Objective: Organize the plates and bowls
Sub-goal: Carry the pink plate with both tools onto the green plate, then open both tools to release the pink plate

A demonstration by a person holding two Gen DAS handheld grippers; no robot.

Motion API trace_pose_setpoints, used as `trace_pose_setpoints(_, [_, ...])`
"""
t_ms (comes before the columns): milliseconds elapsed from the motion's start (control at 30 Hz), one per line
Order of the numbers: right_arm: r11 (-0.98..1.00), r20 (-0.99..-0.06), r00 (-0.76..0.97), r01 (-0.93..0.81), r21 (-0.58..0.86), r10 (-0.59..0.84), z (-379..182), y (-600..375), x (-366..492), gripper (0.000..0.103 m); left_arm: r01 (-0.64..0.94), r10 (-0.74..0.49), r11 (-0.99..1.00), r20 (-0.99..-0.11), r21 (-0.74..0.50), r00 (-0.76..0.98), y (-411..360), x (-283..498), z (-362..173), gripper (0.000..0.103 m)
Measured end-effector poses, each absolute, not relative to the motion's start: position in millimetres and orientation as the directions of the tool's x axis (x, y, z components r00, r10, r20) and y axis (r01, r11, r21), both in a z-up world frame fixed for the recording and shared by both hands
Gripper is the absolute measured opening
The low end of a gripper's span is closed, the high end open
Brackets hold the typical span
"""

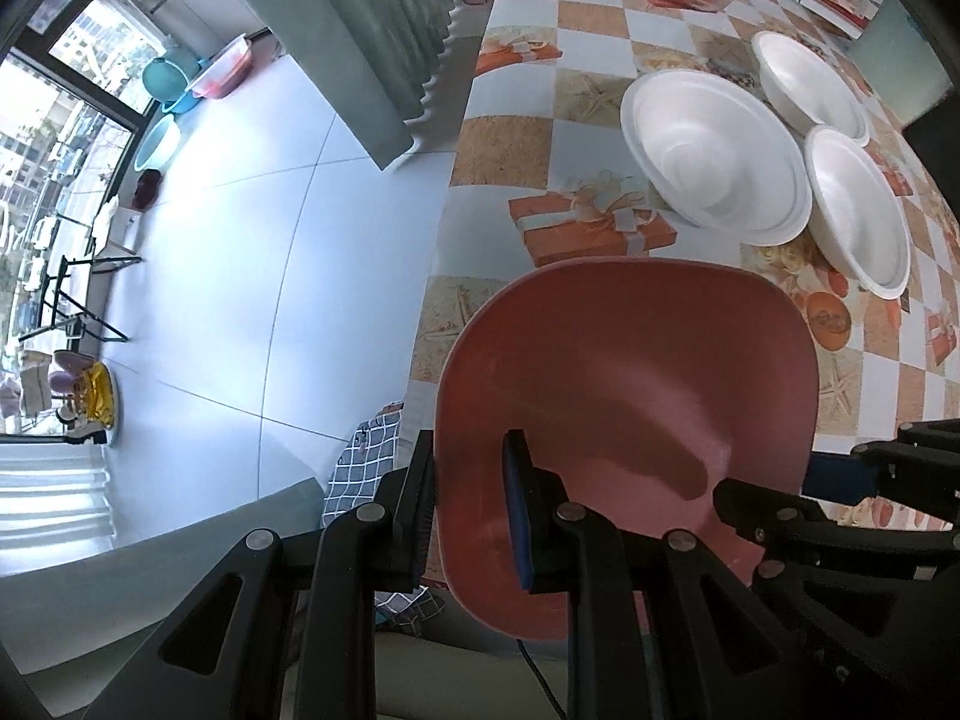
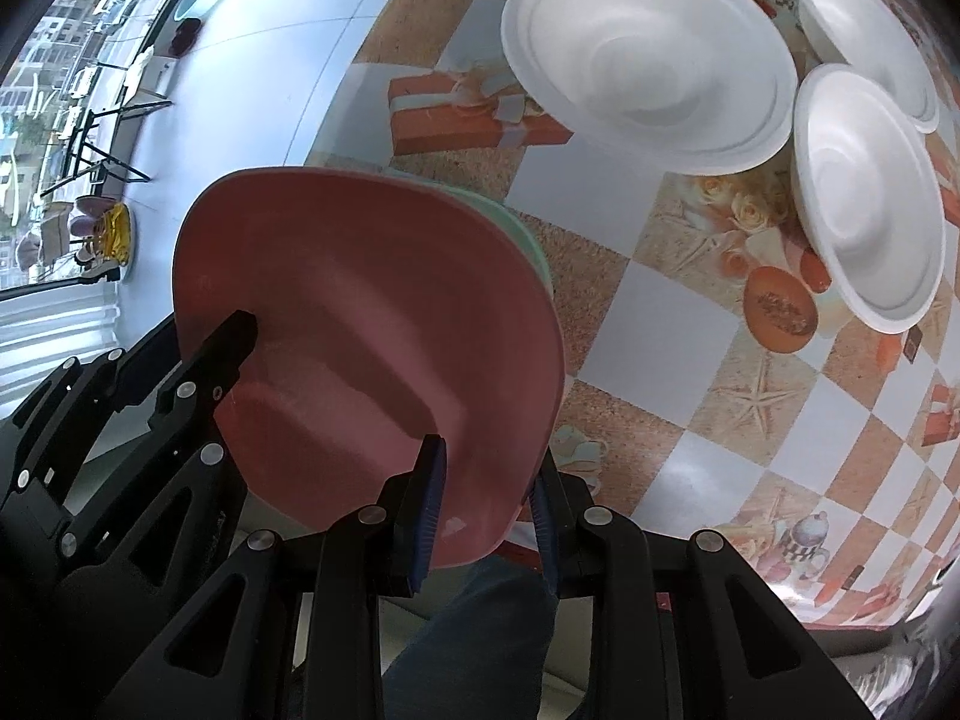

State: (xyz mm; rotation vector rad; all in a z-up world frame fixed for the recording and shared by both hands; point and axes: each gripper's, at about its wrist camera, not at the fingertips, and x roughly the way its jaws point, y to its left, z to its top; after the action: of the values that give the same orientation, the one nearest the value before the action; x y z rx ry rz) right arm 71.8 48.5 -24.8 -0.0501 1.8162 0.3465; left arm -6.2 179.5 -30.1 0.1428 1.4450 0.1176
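Bright daylight filled both fisheye views, strongest at the left.

Light came through the tall dark-framed windows (image 1: 57, 138), washing the pale tiled floor (image 1: 252, 276) into bluish-white glare and overexposing the striped patch at lower left. The glossy checked tablecloth (image 2: 678, 324) carried soft sheen, and the white foam bowls (image 1: 714, 156) lost inner detail. A gripper-shaped shadow lay across the pink square plate (image 1: 630, 384). Straight lines bowed toward the dark vignetted corners; the floor furniture looked slightly smeared.
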Motion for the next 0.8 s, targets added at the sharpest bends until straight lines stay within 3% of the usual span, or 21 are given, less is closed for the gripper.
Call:
trace_pose_setpoints(267, [0.957, -0.95, -0.283, -0.215, 0.197, 0.132, -41.8, 58.2, 72.8, 0.03, 0.003, 0.157, 0.987, -0.982, 0.159, 0.107, 184.9, -1.9, -39.8, 0.022])
trace_pose_setpoints(400, [0.956, -0.947, -0.284, -0.202, 0.211, 0.149, -44.4, 50.7, 69.7, 0.03, -0.005, 0.139, 0.99, -0.984, 0.139, 0.114, 184.8, -3.1, -41.0, 0.046])
trace_pose_setpoints(467, [0.959, -0.95, -0.277, -0.198, 0.203, 0.144, -44.2, 41.4, 70.5, 0.03, -0.008, 0.156, 0.988, -0.98, 0.156, 0.127, 184.9, -4.2, -39.7, 0.064])
trace_pose_setpoints(533, [0.962, -0.953, -0.267, -0.19, 0.195, 0.141, -40.2, 33.5, 70.9, 0.042, -0.012, 0.152, 0.988, -0.978, 0.152, 0.142, 186.1, -4.9, -37.1, 0.072])
trace_pose_setpoints(600, [0.967, -0.961, -0.243, -0.178, 0.182, 0.136, -36.0, 20.9, 72.6, 0.07, -0.035, 0.145, 0.989, -0.976, 0.141, 0.162, 190.1, -4.5, -33.0, 0.075])
trace_pose_setpoints(667, [0.968, -0.96, -0.23, -0.151, 0.198, 0.161, -31.7, 6.2, 73.6, 0.076, -0.065, 0.114, 0.992, -0.977, 0.104, 0.181, 194.4, -2.9, -28.7, 0.087])
trace_pose_setpoints(800, [0.973, -0.962, -0.203, -0.103, 0.207, 0.183, -22.8, -20.9, 74.2, 0.088, -0.064, 0.071, 0.996, -0.98, 0.06, 0.185, 185.9, 5.3, -24.0, 0.089])
